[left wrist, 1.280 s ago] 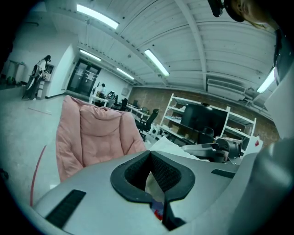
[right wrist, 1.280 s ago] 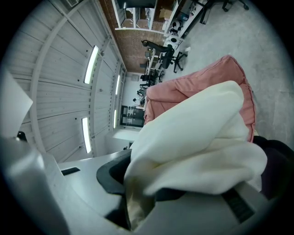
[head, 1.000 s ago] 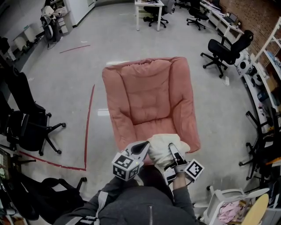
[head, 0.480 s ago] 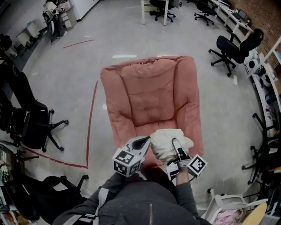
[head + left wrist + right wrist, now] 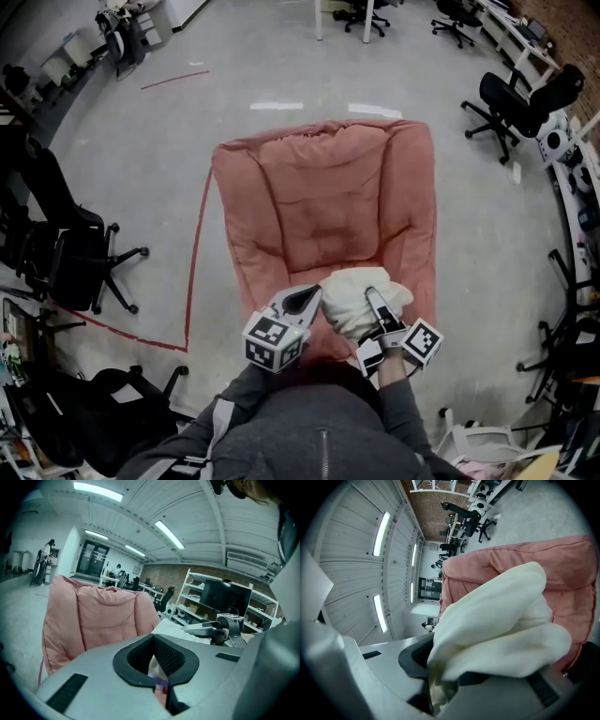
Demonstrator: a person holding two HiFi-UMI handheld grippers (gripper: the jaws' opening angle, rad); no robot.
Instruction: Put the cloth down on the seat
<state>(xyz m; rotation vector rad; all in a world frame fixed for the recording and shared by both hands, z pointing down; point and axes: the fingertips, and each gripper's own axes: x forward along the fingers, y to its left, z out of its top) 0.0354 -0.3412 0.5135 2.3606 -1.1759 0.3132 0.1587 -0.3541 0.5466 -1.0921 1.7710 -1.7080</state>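
The left gripper point(image 5: 312, 294) is pinched down to a narrow slit, with only a thin fold of the cloth point(image 5: 352, 304) and what looks like its small label caught between the pads. That is a corner grip, probably kept so the edge can be steered. The right gripper point(image 5: 373, 296) is closed on a thick gather of the same cloth, whose pale folds billow out over its jaws and fill most of the right gripper view. This side seems to carry most of the load. The two grippers sit close together, one at each side of the bundle and both angled forward and slightly down. This keeps the cloth bunched as a compact lump, not spread out. The lump lies over the front edge of the pink seat point(image 5: 319, 202), right before the person's body. Whether its underside already rests on the cushion cannot be told from these views. The seat is broad and padded, with raised sides and a quilted hollow in the middle that is bare and well ahead of the bundle. I judge the cloth to be near the seat but not yet let go, so both grips make sense until it is over the cushion. The grey floor point(image 5: 478, 225) around the seat offers no other resting place.
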